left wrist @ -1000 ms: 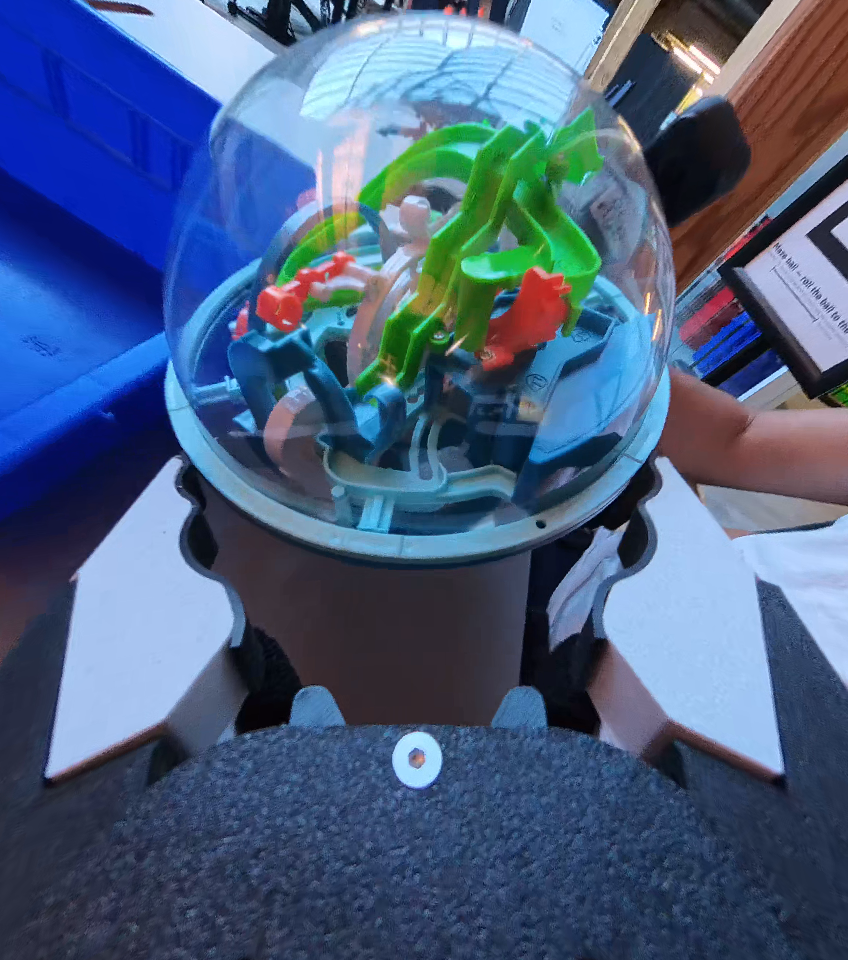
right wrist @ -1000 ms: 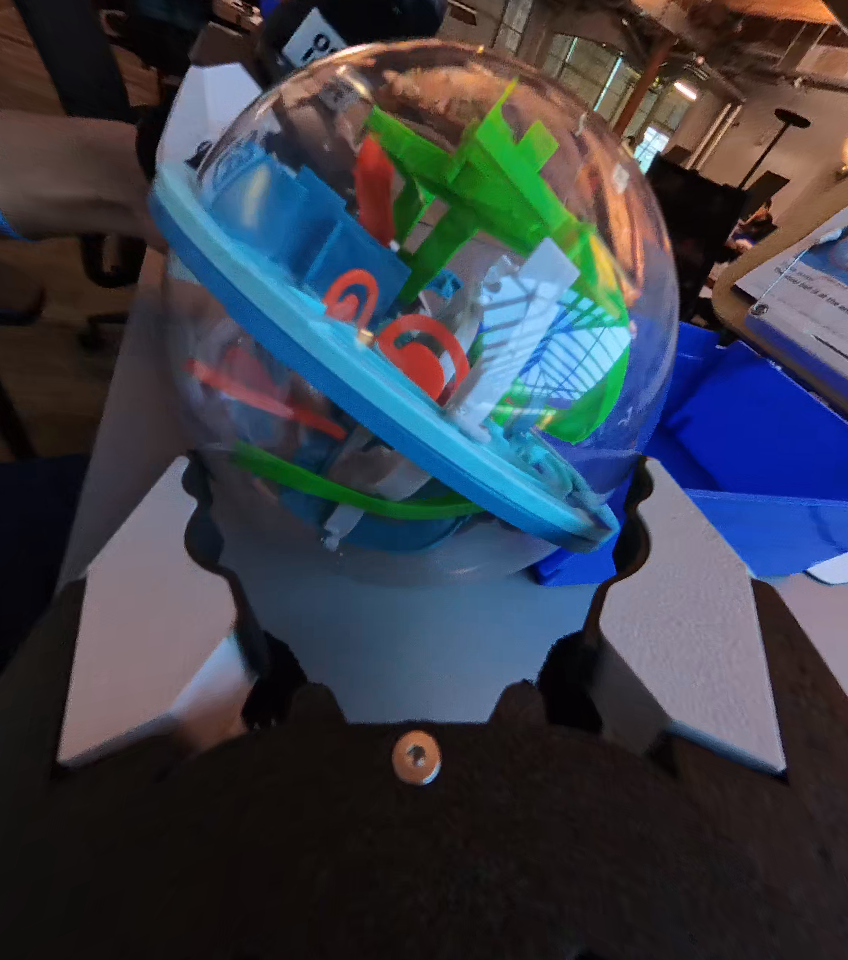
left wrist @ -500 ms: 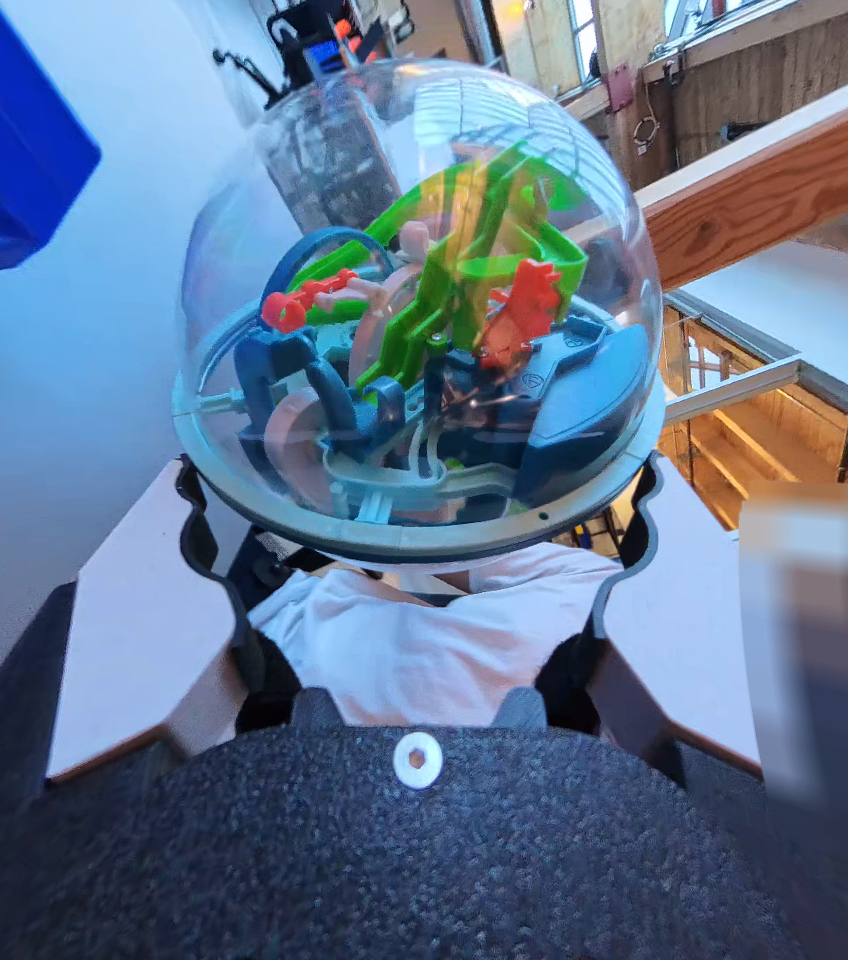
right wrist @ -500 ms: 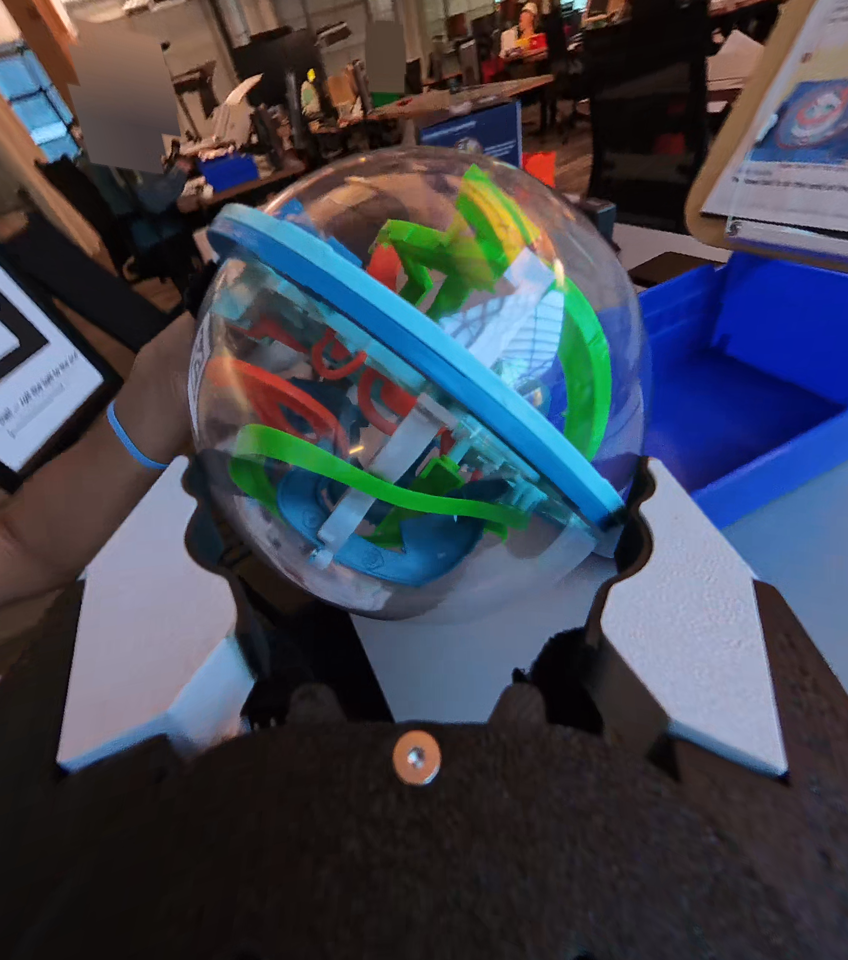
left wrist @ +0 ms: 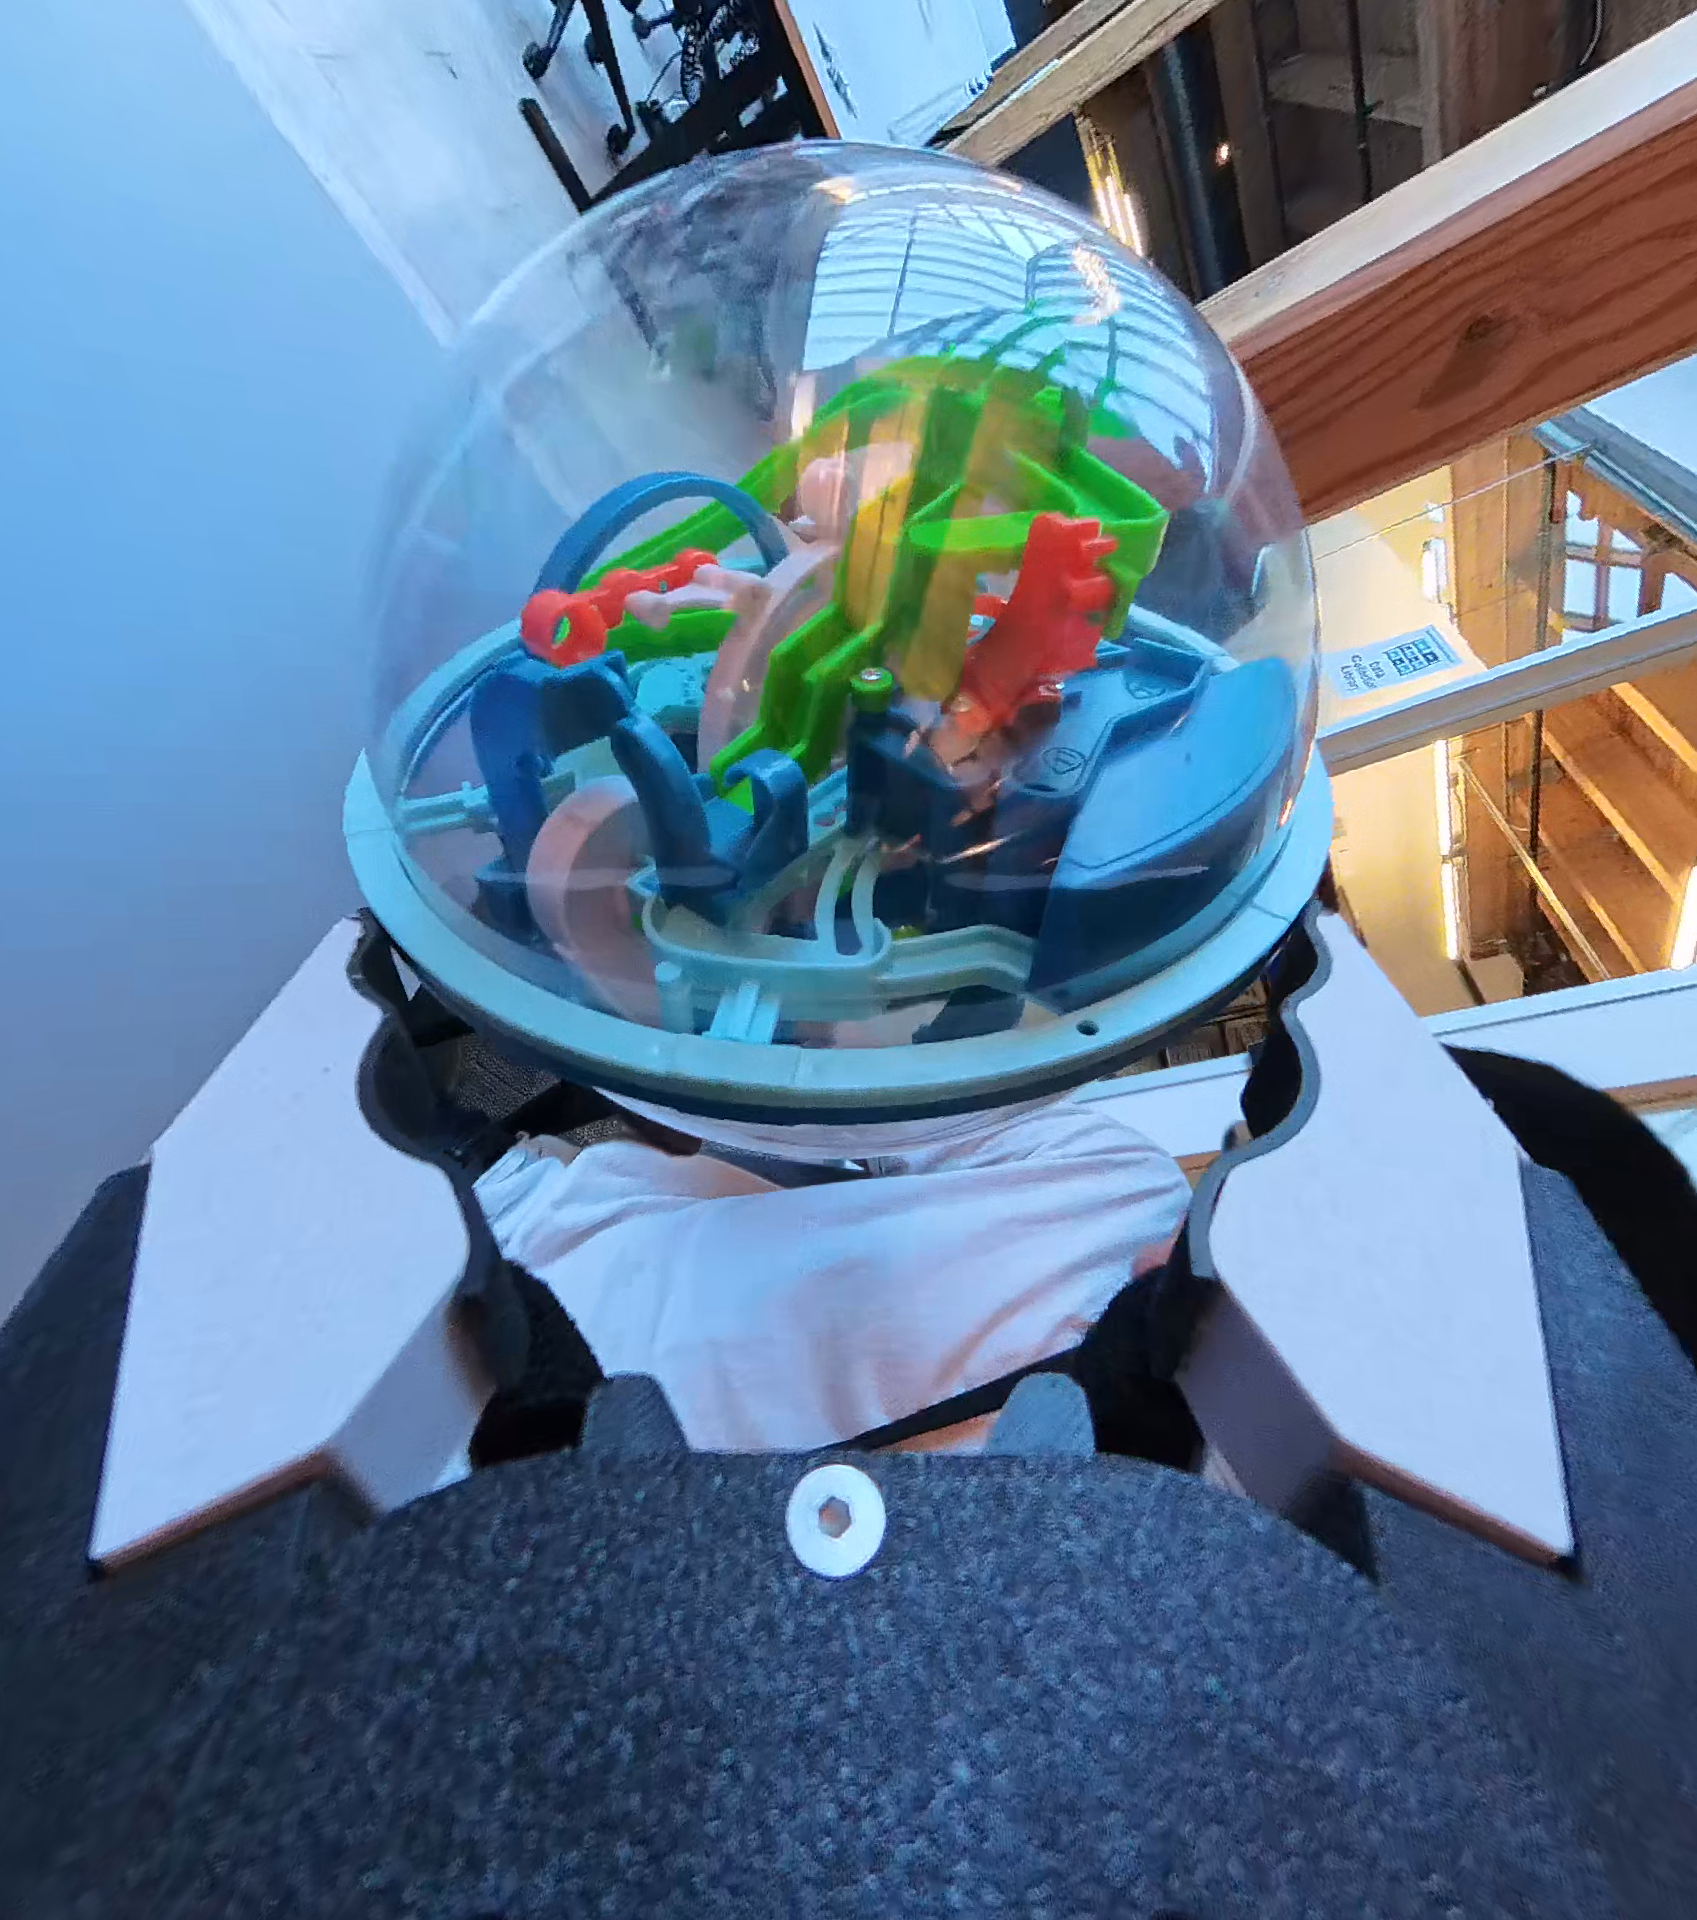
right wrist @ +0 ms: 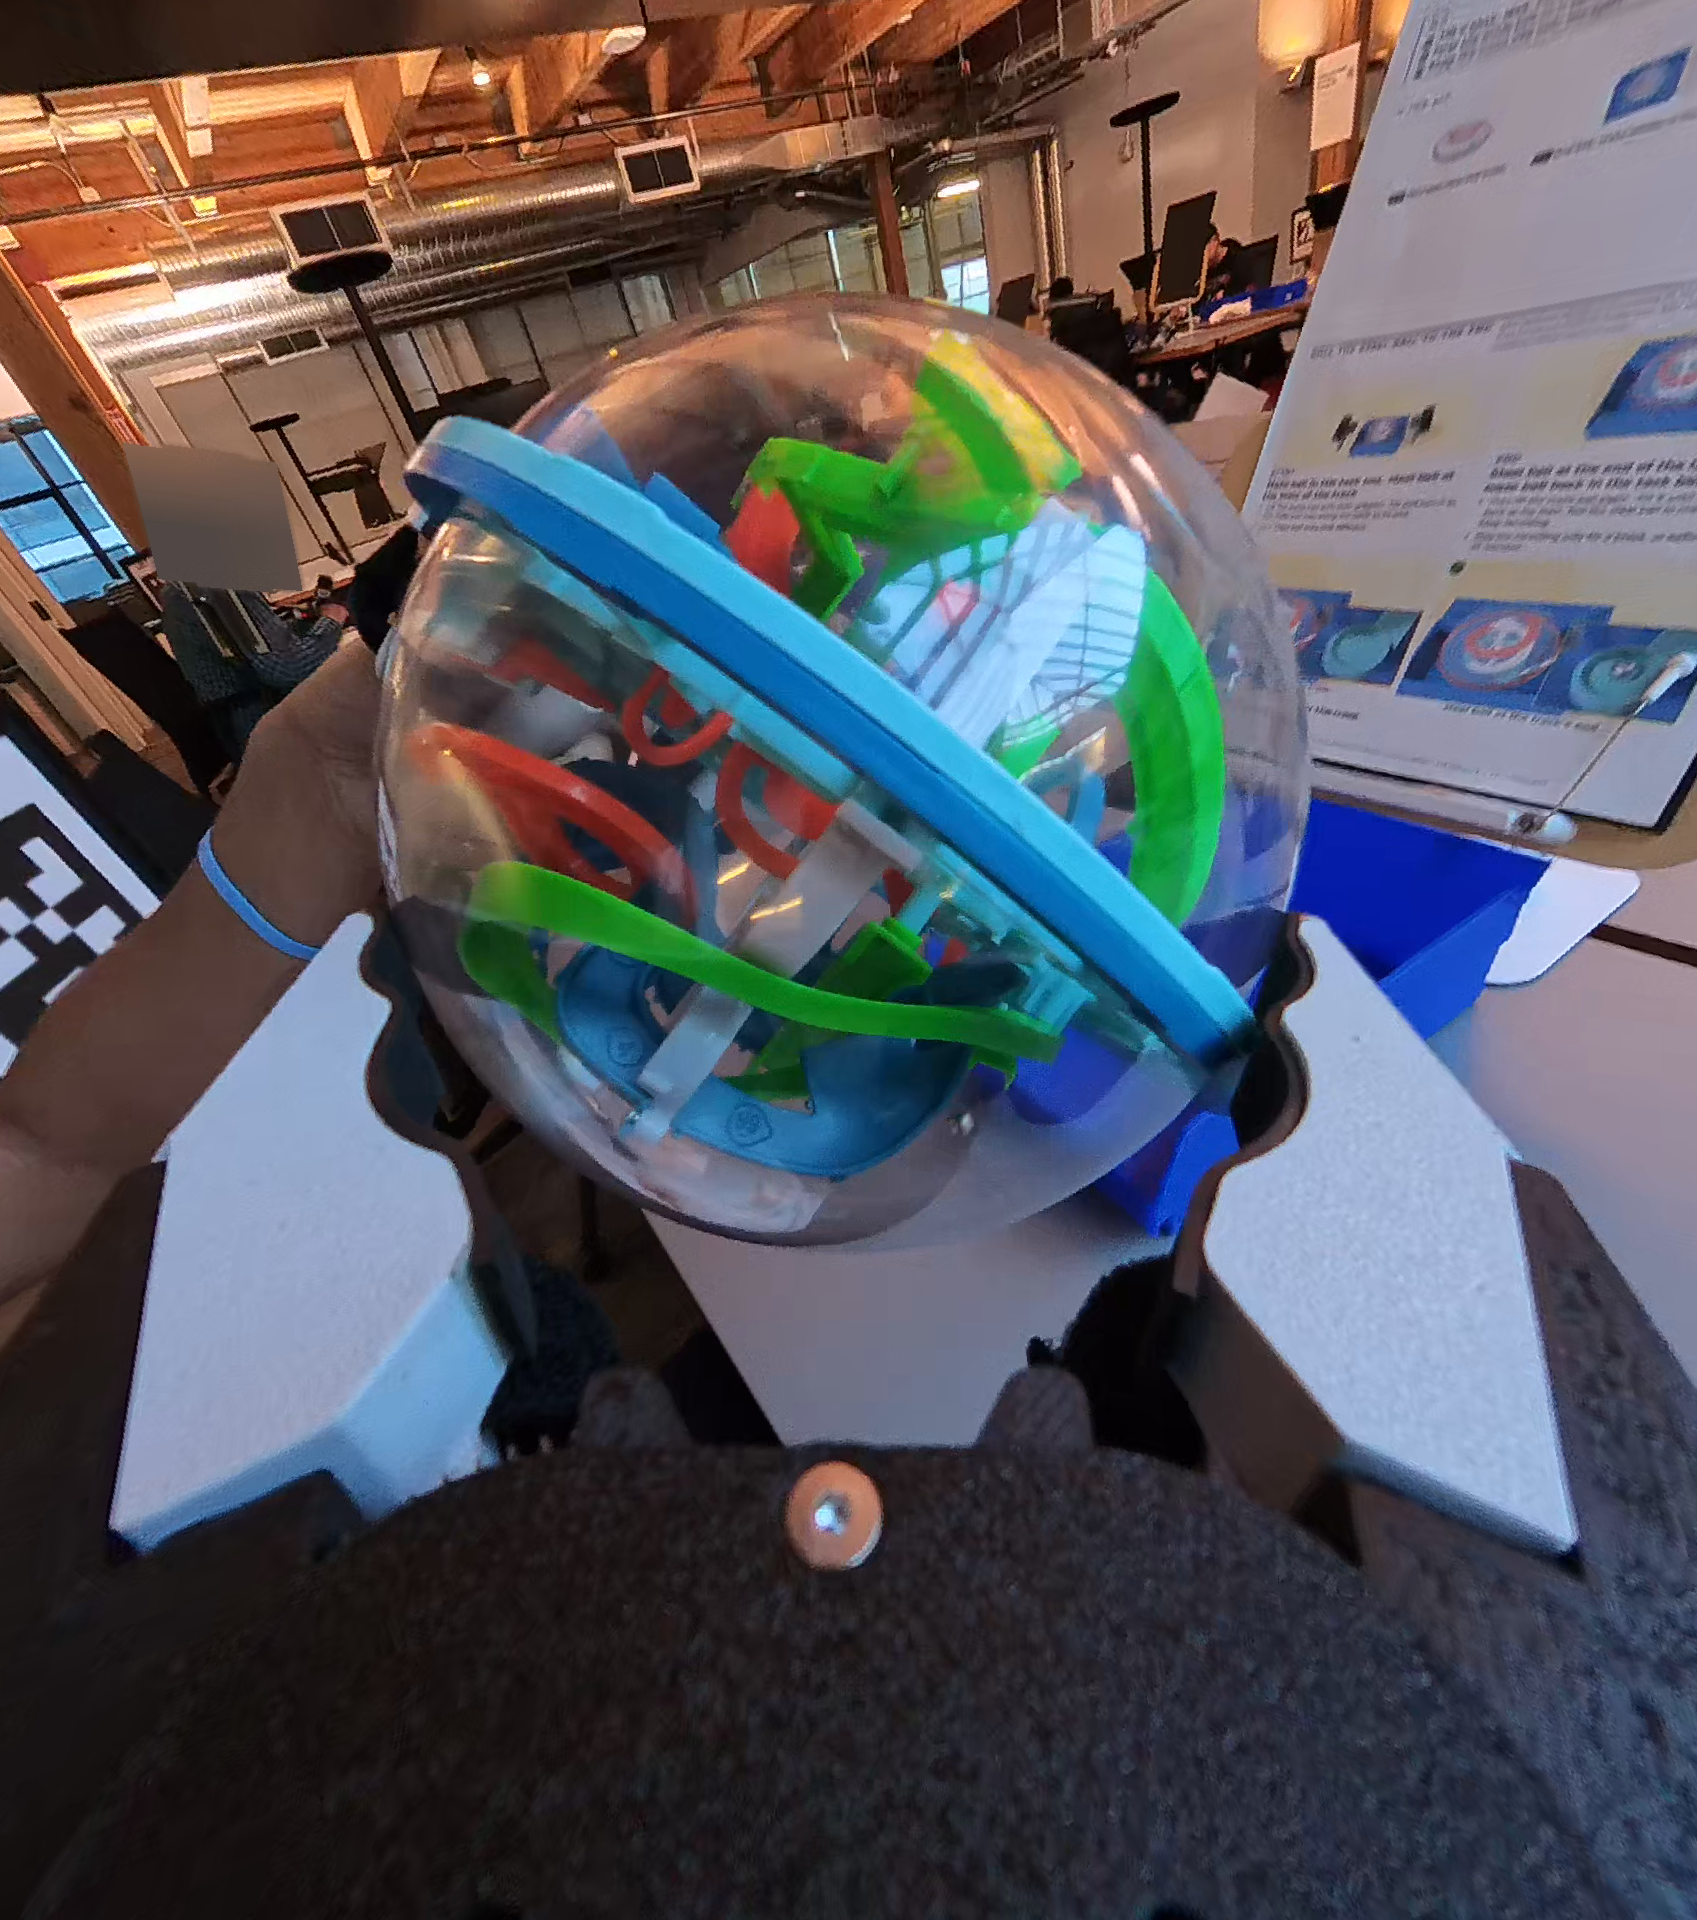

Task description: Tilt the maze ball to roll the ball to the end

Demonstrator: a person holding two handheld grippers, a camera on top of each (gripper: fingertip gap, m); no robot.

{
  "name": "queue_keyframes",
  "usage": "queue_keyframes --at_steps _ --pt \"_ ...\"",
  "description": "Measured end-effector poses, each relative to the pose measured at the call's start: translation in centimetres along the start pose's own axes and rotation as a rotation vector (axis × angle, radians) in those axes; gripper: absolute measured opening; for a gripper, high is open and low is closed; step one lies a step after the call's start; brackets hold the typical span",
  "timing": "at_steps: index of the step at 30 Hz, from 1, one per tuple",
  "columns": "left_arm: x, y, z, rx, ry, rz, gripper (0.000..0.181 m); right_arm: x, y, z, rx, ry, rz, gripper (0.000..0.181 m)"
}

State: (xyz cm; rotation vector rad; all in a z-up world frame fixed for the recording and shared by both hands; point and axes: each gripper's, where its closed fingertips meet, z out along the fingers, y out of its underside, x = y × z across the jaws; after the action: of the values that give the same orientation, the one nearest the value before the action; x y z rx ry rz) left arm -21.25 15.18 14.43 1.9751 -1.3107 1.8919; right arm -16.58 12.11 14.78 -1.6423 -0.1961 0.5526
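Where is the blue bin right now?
Only the right wrist view shows the blue bin: it sits on the white table behind the maze ball, at right, below the propped instruction sheet.

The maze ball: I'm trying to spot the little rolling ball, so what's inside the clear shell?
Inside the maze ball: green, red, dark blue and pale tracks above a light blue equator ring. The small rolling ball cannot be made out; tracks and glare cover much.

Maze ball (right wrist: 839, 769) between right tongs (right wrist: 828, 1049); bin (right wrist: 1384, 914) behind.
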Motion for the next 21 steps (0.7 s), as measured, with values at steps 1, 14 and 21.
queue_keyframes --at_steps 1,14,21 --pt "0.6 -0.3 0.1 -0.004 0.001 0.009 0.157 -0.1 -0.7 -0.2 0.006 0.005 -0.009 0.154" --pt "3.6 -1.1 0.3 -0.039 -0.019 0.050 0.159 -1.2 -3.5 -1.3 0.043 0.018 -0.040 0.154" --pt "4.3 -0.7 -0.5 -0.021 0.068 0.022 0.159 -2.2 -4.9 -0.9 0.056 0.032 -0.078 0.154"
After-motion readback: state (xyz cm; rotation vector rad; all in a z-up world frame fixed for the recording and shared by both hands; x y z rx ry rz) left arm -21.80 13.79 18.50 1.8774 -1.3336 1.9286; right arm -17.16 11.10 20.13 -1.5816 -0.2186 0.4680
